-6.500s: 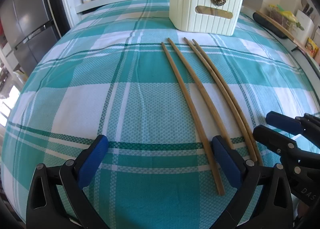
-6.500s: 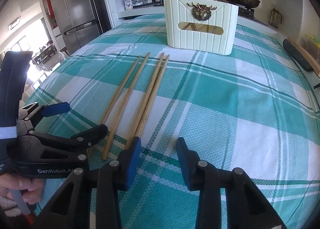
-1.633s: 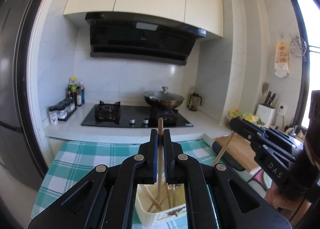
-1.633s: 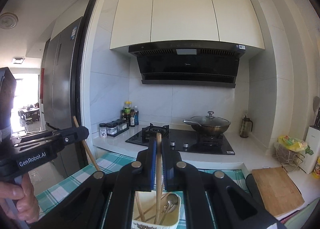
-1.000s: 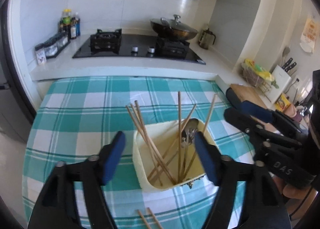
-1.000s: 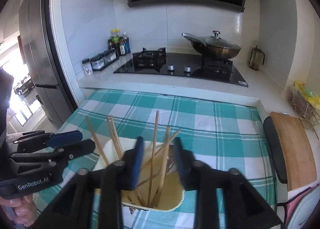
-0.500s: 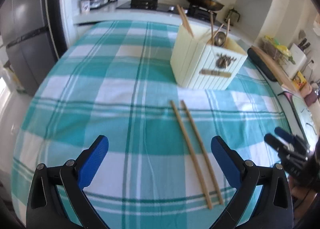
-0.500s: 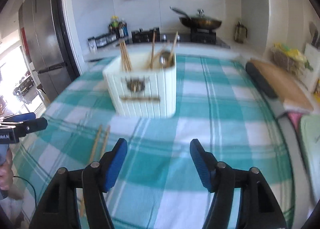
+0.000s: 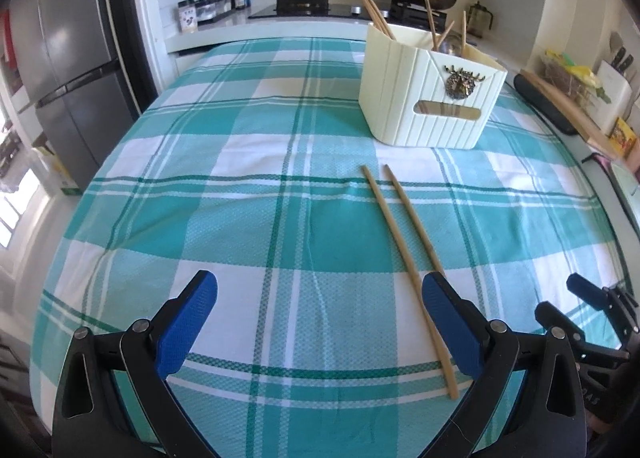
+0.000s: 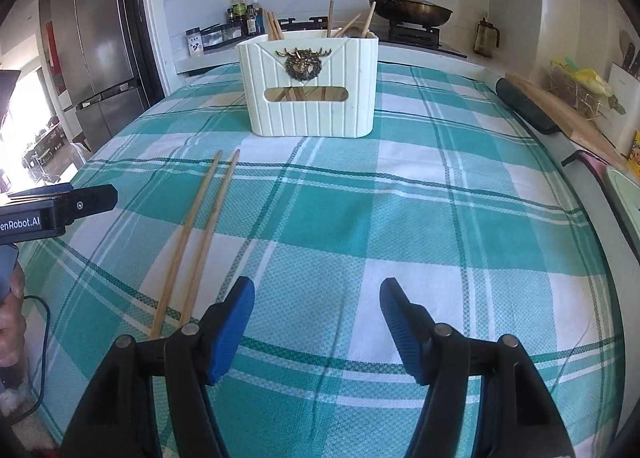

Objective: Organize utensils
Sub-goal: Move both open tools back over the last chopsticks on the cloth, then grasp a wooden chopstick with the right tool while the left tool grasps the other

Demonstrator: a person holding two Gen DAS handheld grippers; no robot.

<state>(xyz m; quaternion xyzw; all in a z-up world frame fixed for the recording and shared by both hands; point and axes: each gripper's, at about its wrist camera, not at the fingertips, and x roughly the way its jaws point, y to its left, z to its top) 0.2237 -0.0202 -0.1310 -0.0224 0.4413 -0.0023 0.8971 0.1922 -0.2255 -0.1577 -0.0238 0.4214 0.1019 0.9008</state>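
Observation:
Two wooden chopsticks (image 9: 404, 246) lie side by side on the teal plaid tablecloth, also in the right wrist view (image 10: 196, 234). A cream ribbed utensil holder (image 9: 428, 94) with a brass stag badge stands beyond them, holding several chopsticks and a spoon; it also shows in the right wrist view (image 10: 312, 86). My left gripper (image 9: 320, 322) is open and empty, its right finger next to the chopsticks' near ends. My right gripper (image 10: 316, 322) is open and empty, to the right of the chopsticks. The right gripper shows in the left view (image 9: 592, 314).
A stove with a lidded wok (image 10: 408, 10) and spice jars (image 9: 208, 10) sit on the counter behind the table. A fridge (image 9: 68, 58) stands at left. A cutting board (image 10: 560, 110) and a knife block (image 9: 612, 74) are at right.
Both grippers let their chopsticks go into the holder, then drew back and came down low over the table. Two chopsticks lie on the cloth where several lay before.

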